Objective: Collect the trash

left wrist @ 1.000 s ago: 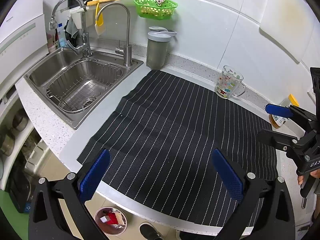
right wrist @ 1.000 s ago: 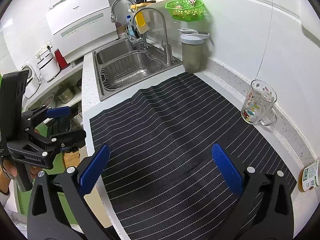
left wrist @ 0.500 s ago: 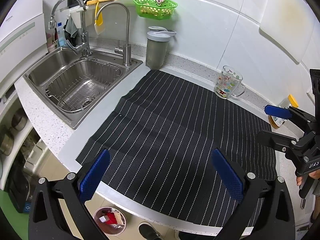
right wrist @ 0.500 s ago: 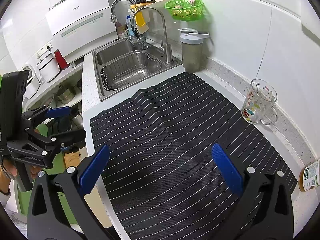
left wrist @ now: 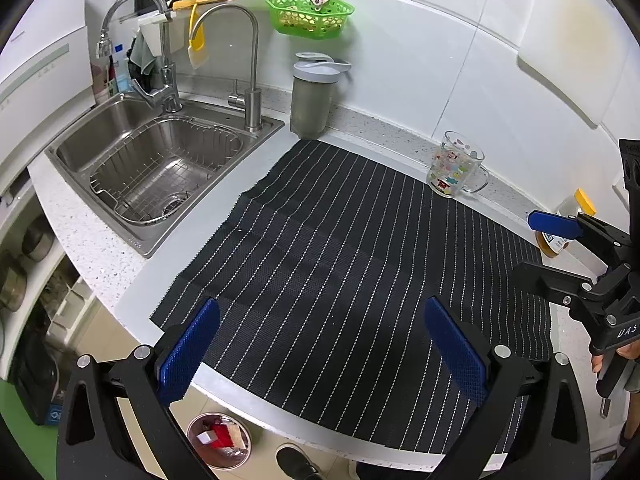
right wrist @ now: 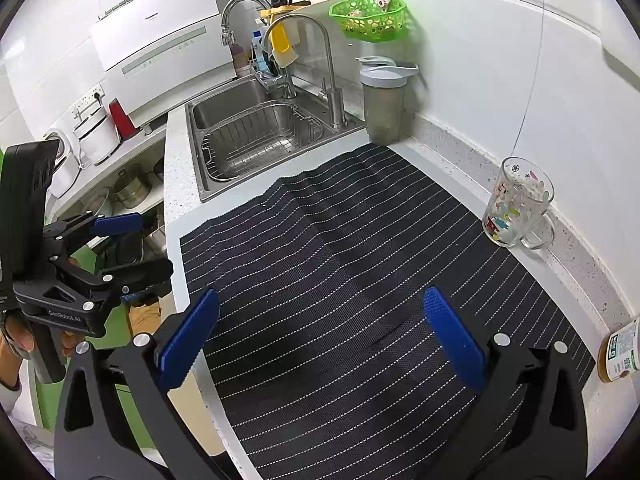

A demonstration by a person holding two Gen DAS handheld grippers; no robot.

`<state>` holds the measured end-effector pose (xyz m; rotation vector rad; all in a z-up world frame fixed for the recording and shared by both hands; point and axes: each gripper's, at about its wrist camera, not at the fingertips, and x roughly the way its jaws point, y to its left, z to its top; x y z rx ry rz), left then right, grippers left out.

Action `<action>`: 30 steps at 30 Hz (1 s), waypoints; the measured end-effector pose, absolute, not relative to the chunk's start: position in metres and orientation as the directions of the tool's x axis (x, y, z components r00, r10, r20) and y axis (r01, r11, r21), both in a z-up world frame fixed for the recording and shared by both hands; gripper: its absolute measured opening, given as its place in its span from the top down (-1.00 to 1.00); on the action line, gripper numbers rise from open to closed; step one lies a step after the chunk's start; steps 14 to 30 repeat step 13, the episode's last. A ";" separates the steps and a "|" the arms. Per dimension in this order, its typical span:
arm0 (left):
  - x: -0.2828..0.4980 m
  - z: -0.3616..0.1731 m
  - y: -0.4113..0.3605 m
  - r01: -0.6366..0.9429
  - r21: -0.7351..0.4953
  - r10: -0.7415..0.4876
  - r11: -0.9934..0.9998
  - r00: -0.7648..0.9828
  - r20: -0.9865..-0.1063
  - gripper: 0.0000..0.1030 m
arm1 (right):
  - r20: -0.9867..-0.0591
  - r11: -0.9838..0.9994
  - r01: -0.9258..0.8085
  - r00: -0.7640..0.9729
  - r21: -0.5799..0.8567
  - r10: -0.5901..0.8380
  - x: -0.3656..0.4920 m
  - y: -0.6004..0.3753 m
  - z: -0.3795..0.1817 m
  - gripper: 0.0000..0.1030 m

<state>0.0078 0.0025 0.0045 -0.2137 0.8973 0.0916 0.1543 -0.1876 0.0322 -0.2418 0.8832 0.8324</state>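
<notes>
A black striped mat (left wrist: 352,264) covers the counter; it also shows in the right wrist view (right wrist: 360,280). No loose trash lies on it. A round bin (left wrist: 219,440) with red and white scraps stands on the floor below the counter edge. My left gripper (left wrist: 324,344) is open and empty above the mat's near edge. My right gripper (right wrist: 320,336) is open and empty over the mat. The right gripper also shows at the right edge of the left wrist view (left wrist: 560,248), and the left one at the left of the right wrist view (right wrist: 124,244).
A steel sink (left wrist: 160,168) with a wire basket lies at the left. A grey lidded jug (left wrist: 312,96) and a printed glass mug (left wrist: 456,168) stand by the wall. A small jar (right wrist: 620,352) stands at the mat's right end. A green basket (left wrist: 312,14) hangs on the wall.
The left wrist view has shifted slightly; the counter appears a touch further left. The right gripper and everything else look unchanged.
</notes>
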 end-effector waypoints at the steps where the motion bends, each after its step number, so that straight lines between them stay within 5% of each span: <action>1: 0.008 0.005 0.002 -0.169 -0.145 -0.009 0.975 0.621 -0.783 -0.89 | -0.763 0.670 -0.729 0.353 0.139 0.542 0.154 -0.188 0.032 -0.95; 30: 0.006 0.003 0.006 -0.172 -0.094 0.037 0.981 0.633 -0.773 -0.89 | -0.761 0.670 -0.729 0.354 0.138 0.543 0.150 -0.188 0.031 -0.95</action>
